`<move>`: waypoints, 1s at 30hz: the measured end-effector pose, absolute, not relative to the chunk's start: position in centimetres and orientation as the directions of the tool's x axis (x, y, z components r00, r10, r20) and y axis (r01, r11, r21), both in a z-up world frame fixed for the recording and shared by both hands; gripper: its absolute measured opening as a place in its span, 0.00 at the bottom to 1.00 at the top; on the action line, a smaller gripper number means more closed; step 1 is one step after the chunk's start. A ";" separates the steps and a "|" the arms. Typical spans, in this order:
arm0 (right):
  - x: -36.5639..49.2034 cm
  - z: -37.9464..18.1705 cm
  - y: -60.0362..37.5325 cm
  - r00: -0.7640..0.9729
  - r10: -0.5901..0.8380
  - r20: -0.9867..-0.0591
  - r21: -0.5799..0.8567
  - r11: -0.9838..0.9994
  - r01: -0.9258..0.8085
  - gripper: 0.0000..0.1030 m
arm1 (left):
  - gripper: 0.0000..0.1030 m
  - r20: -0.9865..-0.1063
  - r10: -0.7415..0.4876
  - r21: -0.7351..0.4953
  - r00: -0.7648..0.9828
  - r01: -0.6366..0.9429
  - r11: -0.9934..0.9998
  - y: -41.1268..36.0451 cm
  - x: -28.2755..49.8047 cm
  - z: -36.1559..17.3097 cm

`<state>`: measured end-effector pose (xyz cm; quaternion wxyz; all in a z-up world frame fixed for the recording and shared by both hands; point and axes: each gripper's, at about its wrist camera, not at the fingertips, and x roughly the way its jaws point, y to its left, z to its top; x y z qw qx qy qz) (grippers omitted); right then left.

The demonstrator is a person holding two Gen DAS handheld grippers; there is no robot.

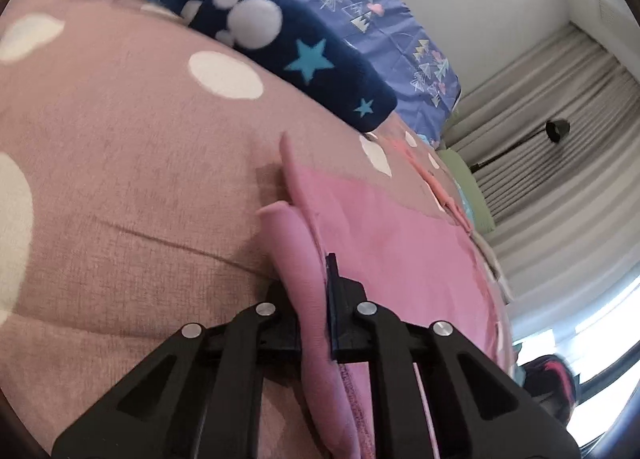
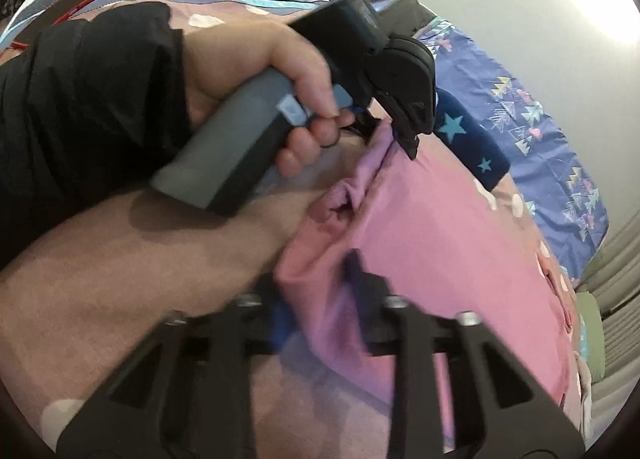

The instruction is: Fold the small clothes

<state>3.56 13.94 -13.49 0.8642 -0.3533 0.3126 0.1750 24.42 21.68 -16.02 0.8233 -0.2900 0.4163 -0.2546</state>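
Observation:
A pink garment [image 1: 380,227] lies flat on the bed, its near edge bunched into folds. In the left wrist view my left gripper [image 1: 308,279] is shut on that bunched edge, with the cloth running up between its black fingers. The right wrist view is blurred, but my right gripper [image 2: 320,291] is also shut on the pink garment [image 2: 440,219], at a nearer part of the same edge. Beyond it a hand holds the left gripper [image 2: 394,135], pinching the garment's far corner.
The bed has a dusty-pink duvet with white dots [image 1: 120,179]. A navy fleece piece with stars [image 1: 280,47] lies just beyond the garment, against a blue patterned sheet [image 1: 380,19]. Grey curtains [image 1: 560,139] and a black lamp [image 1: 556,131] stand to the right. A black sleeve [image 2: 80,91] fills the left.

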 end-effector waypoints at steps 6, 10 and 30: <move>4.3 -12.3 12.3 0.702 0.125 -0.702 -0.379 0.769 -0.515 0.04 | 0.08 -0.533 -0.650 -0.674 0.542 0.192 0.713 21.7 23.9 -15.6; 5.1 -11.0 9.9 0.675 0.178 -0.716 -0.243 0.843 -0.480 0.04 | 0.08 -0.556 -0.626 -0.653 0.547 0.179 0.736 21.3 23.9 -15.4; 4.5 -4.1 -2.8 0.713 0.335 -0.616 0.104 0.932 -0.347 0.04 | 0.08 -0.624 -0.493 -0.445 0.607 0.242 0.862 10.6 23.0 -5.5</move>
